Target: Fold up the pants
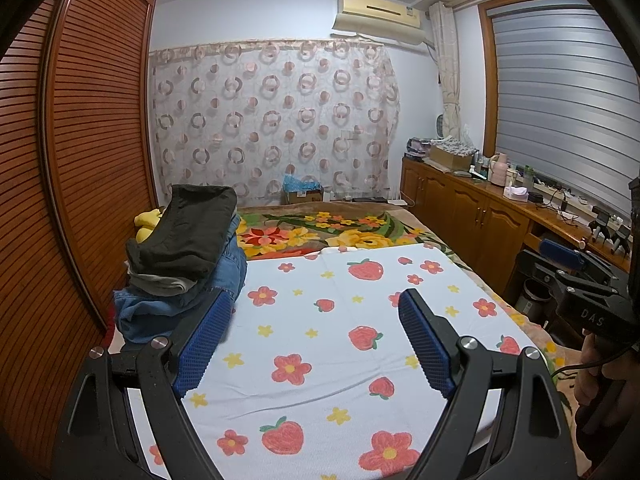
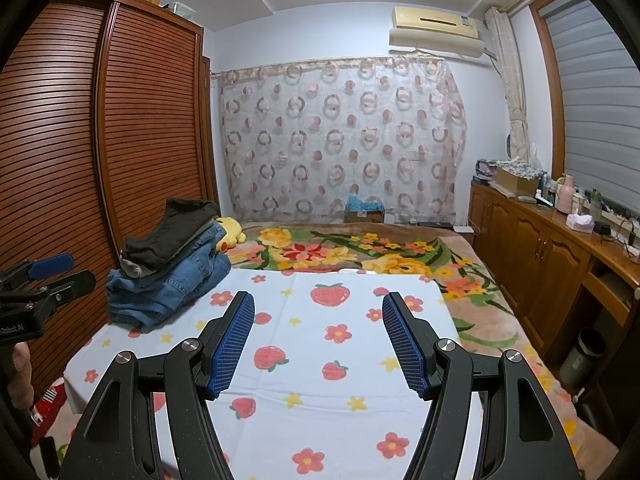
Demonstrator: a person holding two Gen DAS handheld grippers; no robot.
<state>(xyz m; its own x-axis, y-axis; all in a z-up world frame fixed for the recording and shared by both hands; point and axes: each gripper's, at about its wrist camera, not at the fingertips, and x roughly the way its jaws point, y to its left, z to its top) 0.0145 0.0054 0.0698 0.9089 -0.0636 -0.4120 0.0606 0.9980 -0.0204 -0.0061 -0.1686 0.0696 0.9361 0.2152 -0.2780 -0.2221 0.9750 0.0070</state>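
1. Blue-padded black left gripper [image 1: 316, 308], left wrist view: jaws standing wide, nothing between them, hovering over the white cloth printed with strawberries and flowers [image 1: 360, 360] that is lying flat on the bed.
2. Same view: stack of folded pants, dark olive pair on top of blue denim [image 1: 184, 256], is sitting at the cloth's far left edge, just beside the left fingers and against the slatted brown wardrobe [image 1: 72, 160]. Its long axis is running away from the camera toward the circle-patterned curtain [image 1: 272, 120]; folded edges are facing near.
3. Right wrist view: black right gripper with blue pads [image 2: 318, 340] is also gaping, moderately wide, and empty, poised above the bare middle of the cloth.
4. Same view: the stack [image 2: 168, 268] is lying well left of the right gripper, tilting slightly; a yellow plush toy [image 2: 228, 232] is sitting behind it.
5. Judgement: no unfolded pair is showing on the cloth, so this is reading as a pause between garments. Next move probably calls for fetching a fresh pair and laying it lengthwise, or ending.
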